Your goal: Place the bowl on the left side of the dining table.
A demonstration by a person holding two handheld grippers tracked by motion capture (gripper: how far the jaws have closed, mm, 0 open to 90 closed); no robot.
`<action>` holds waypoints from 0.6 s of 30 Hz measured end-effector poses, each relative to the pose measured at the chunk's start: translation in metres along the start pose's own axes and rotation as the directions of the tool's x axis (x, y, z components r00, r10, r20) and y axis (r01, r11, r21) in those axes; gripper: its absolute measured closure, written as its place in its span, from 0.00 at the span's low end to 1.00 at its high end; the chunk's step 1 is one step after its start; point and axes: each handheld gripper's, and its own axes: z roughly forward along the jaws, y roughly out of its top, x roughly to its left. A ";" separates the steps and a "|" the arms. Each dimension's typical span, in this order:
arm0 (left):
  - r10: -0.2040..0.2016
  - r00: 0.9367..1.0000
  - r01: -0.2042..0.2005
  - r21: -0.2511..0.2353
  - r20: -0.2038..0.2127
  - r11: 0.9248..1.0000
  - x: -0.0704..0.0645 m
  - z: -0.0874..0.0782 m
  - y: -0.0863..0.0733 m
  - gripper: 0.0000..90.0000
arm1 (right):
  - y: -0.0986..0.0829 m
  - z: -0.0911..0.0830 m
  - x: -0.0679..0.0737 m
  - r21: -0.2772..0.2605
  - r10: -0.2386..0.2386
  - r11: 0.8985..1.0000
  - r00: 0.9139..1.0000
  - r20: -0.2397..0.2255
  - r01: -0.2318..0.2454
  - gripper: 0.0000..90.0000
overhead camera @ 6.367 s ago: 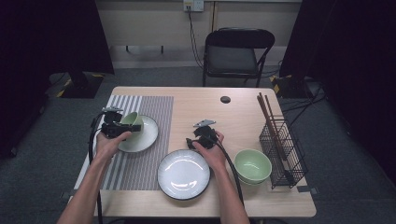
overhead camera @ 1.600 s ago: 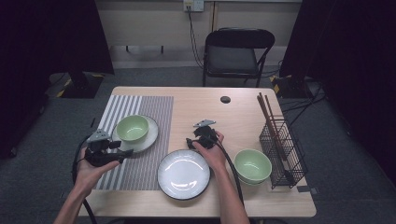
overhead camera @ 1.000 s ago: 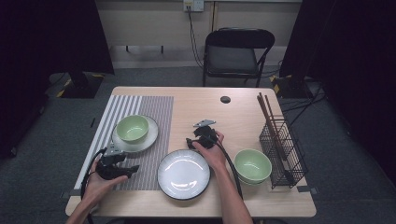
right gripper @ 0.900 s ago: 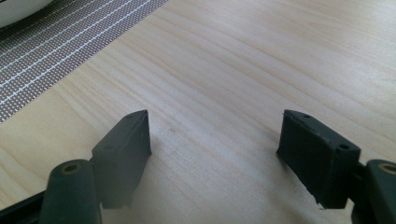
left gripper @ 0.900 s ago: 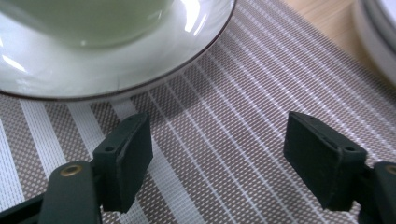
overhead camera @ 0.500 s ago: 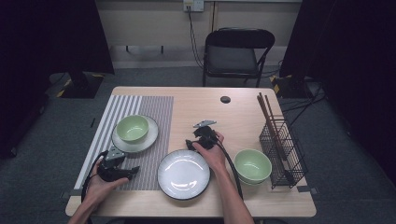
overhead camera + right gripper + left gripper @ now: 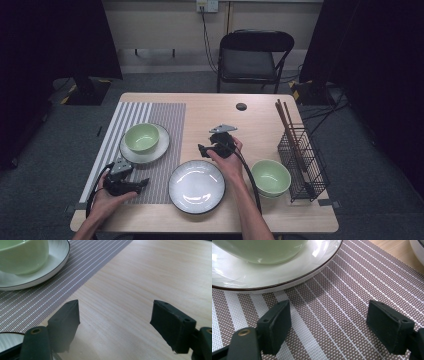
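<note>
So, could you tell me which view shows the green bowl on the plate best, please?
The high view: the whole bowl shows from above, sitting on its plate. The left gripper view shows its underside close up, and the right gripper view shows part of one side.

The table (image 7: 260,115) held two green bowls, one (image 7: 142,137) on a plate and one (image 7: 270,176) beside the rack. There were two white plates (image 7: 196,186) (image 7: 161,148), one striped placemat (image 7: 165,117), one wire rack (image 7: 302,159) with chopsticks (image 7: 283,117), and two grippers (image 7: 145,182) (image 7: 200,150). One chair (image 7: 252,56) stood behind.
</note>
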 end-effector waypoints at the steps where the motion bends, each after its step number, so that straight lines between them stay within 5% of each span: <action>1: -0.002 1.000 0.002 -0.001 0.003 1.000 0.000 0.000 0.000 0.22 | 0.001 -0.002 0.001 -0.003 -0.002 1.000 1.000 0.003 0.002 0.25; 18: -0.002 1.000 0.002 -0.001 0.002 1.000 0.000 0.000 0.000 0.22 | 0.022 -0.047 0.011 -0.073 -0.009 0.997 1.000 -0.028 0.007 0.32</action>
